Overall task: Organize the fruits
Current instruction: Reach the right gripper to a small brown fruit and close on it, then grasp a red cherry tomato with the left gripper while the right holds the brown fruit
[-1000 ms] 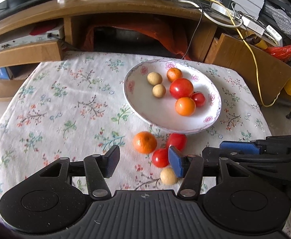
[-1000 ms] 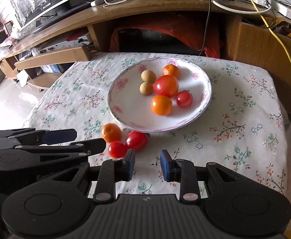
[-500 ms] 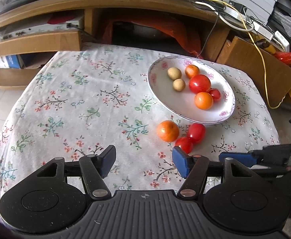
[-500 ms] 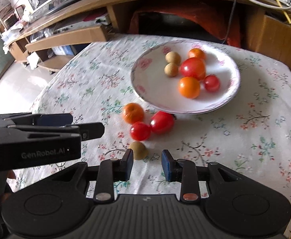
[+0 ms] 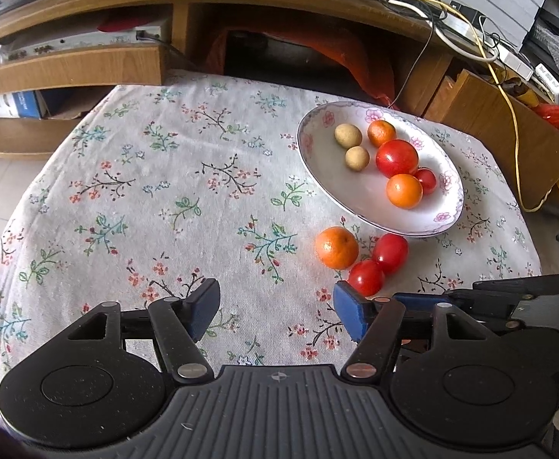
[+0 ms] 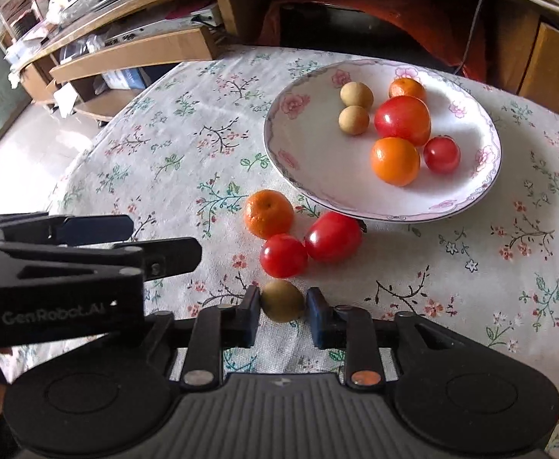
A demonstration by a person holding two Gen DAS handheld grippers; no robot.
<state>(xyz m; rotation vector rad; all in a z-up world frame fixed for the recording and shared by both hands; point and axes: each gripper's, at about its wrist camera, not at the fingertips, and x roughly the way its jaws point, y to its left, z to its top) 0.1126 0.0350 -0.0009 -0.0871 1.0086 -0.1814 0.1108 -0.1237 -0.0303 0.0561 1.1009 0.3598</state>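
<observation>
right gripper (image 6: 283, 315) straddles a tan fruit (image 6: 282, 300) — fingers not visibly clamped.

My left gripper (image 5: 275, 311) hovers with jaws spread wide; my right gripper (image 6: 282, 315) is narrowed, jaws slightly apart.

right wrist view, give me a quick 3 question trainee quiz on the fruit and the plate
1. How many fruits lie in the plate?
2. True or false: the right gripper brackets the small brown fruit on the tablecloth.
3. Which fruit outside the plate lies farthest left: A orange, B long tomato, C round tomato?

Key: 1. six; 2. true; 3. A
</observation>
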